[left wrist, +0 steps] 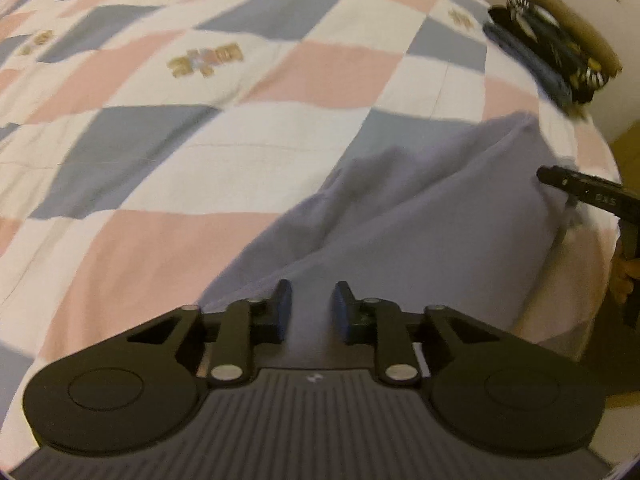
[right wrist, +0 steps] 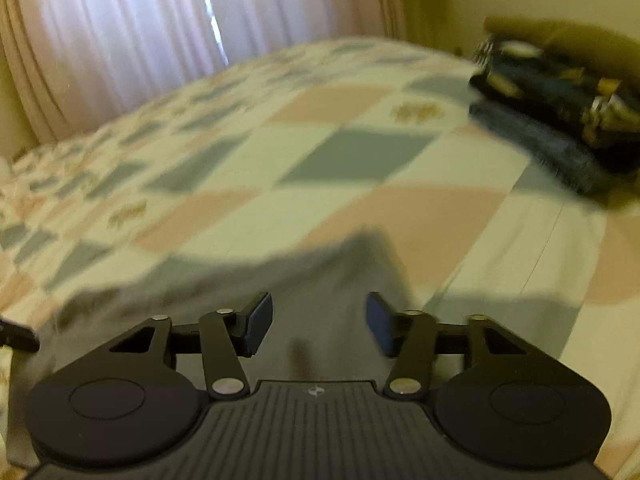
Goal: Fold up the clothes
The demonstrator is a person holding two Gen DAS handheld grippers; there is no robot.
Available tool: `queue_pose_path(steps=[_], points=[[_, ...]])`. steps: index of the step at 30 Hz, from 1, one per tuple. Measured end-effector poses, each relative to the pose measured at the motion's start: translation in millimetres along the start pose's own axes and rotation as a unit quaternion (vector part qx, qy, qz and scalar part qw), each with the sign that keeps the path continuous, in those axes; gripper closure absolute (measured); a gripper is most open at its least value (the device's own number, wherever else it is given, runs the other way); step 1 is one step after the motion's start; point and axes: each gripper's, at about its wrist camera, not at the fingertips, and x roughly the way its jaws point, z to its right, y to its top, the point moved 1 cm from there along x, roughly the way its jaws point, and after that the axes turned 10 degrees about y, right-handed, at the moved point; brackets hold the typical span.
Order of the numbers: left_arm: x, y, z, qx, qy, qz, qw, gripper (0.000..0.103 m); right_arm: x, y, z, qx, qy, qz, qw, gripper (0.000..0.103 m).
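Lavender cloth (left wrist: 400,208) lies rumpled on the checked bed (left wrist: 200,120), under the left hand-held gripper (left wrist: 311,306) and the right hand-held gripper (right wrist: 319,322); both jaws gape, pinching nothing.

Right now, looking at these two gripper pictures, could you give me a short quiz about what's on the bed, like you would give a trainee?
1. True or false: the lavender garment lies on a plain white sheet.
2. Which is nearest the stack of dark folded clothes? A) the curtain B) the bed's far right corner C) the left gripper
3. Fill in: the checked bedspread has pink, white and ____ squares.

Key:
1. False; it lies on the checked bedspread.
2. B
3. Grey-blue
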Motion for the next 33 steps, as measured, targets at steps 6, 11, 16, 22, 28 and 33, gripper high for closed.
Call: queue_pose_path(steps=[6, 11, 16, 22, 28, 33], points=[[-13, 23, -27, 0.037, -0.071, 0.023, 0.9965, 0.088, -7, -5, -16, 0.063, -0.056, 0.03, 0.996, 0.061], [-34, 15, -50, 0.111, -0.096, 0.025, 0.9889, 0.088, -53, -32, -103, 0.076, -0.079, 0.068, 0.992, 0.061], [-19, -5, -58, 0.195, -0.103, 0.028, 0.9749, 0.087, -45, -90, -220, 0.097, -0.018, 0.043, 0.994, 0.061], [-15, -5, -67, 0.258, -0.086, 0.049, 0.9609, 0.082, 8, -138, -287, 0.066, -0.007, -0.051, 0.996, 0.061], [-54, -43, -61, 0.471, -0.023, 0.15, 0.869, 0.068, -22, -137, -321, 0.011, -0.031, -0.021, 0.999, 0.057], [-45, -111, -51, 0.695, 0.028, 0.247, 0.6751, 0.059, -7, -163, -363, -0.119, -0.042, -0.052, 0.991, 0.048]])
